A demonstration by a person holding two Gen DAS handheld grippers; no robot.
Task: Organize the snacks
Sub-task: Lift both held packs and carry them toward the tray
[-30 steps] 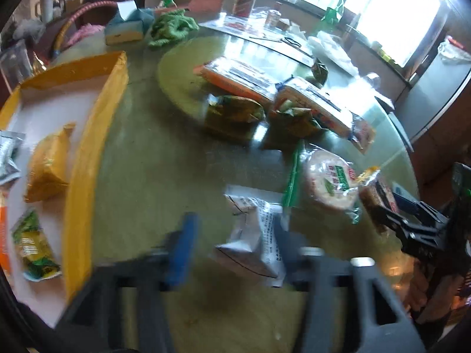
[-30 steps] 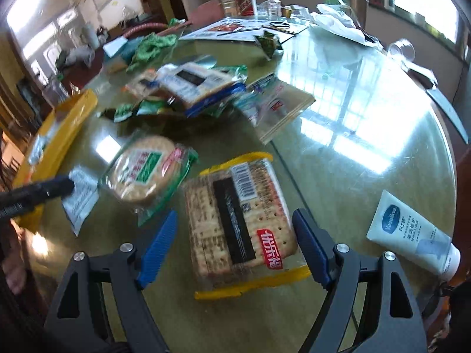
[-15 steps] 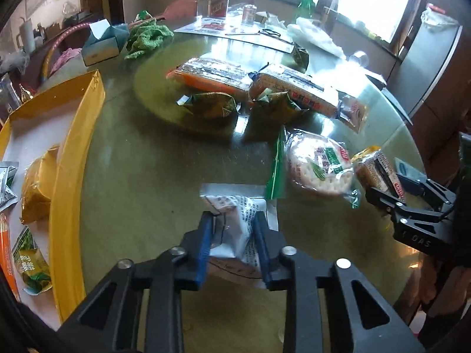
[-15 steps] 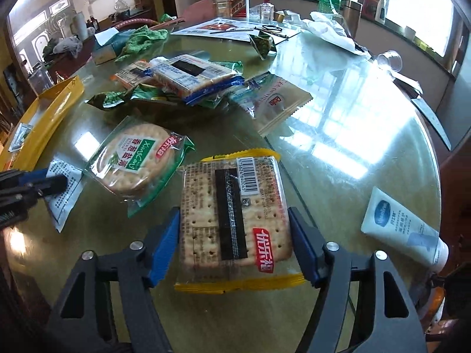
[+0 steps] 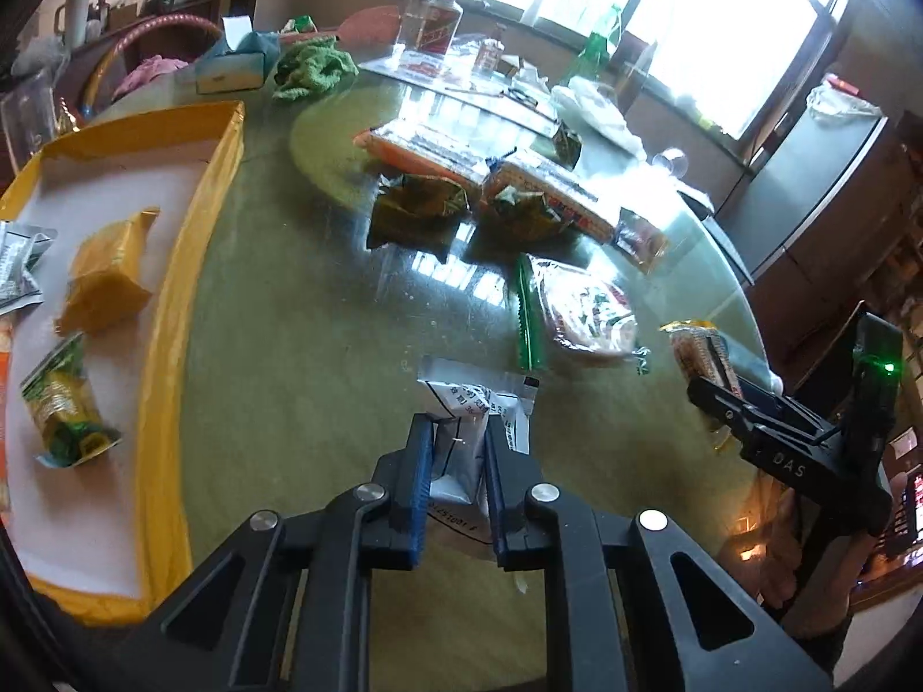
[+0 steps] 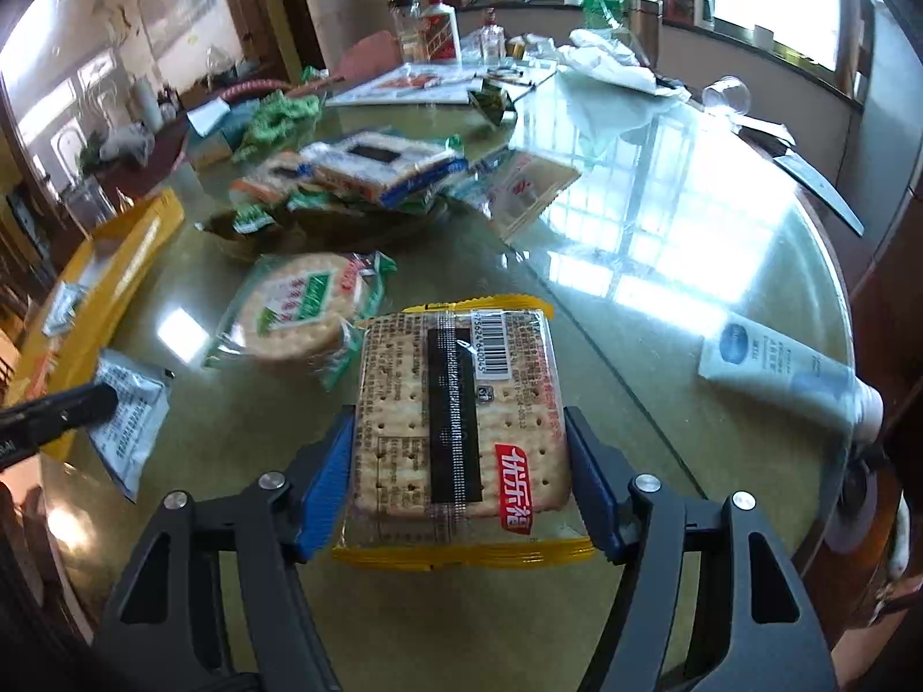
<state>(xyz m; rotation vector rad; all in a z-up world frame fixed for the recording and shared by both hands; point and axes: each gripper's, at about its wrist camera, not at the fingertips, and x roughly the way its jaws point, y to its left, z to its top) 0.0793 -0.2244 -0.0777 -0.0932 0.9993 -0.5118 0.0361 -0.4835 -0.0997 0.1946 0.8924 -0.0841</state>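
White foil crumples between the blue pads of the left gripper (image 5: 456, 464), which is clenched on a small white snack packet (image 5: 461, 432) lying on the glass-topped table (image 5: 300, 346). The right gripper (image 6: 461, 461) straddles a yellow-edged cracker pack (image 6: 458, 421), its pads pressed against both long sides, so it looks to be grasping the pack, which seems to rest on the table or barely above it.

Both pickups appear to be in hand at once: the grasps are made, the lift not yet done. The yellow tray (image 5: 199, 242) sits to the left, already holding an orange pouch (image 5: 104, 282) and a green-and-yellow packet (image 5: 63, 403); it is the likely destination.

Next, each gripper needs to rise clear of the table and carry its load over the tray's raised rim. The cracker pack is wide and brittle, so a gentle squeeze matters. The round biscuit pack (image 6: 300, 311) lies just beside it and should not be dragged along.
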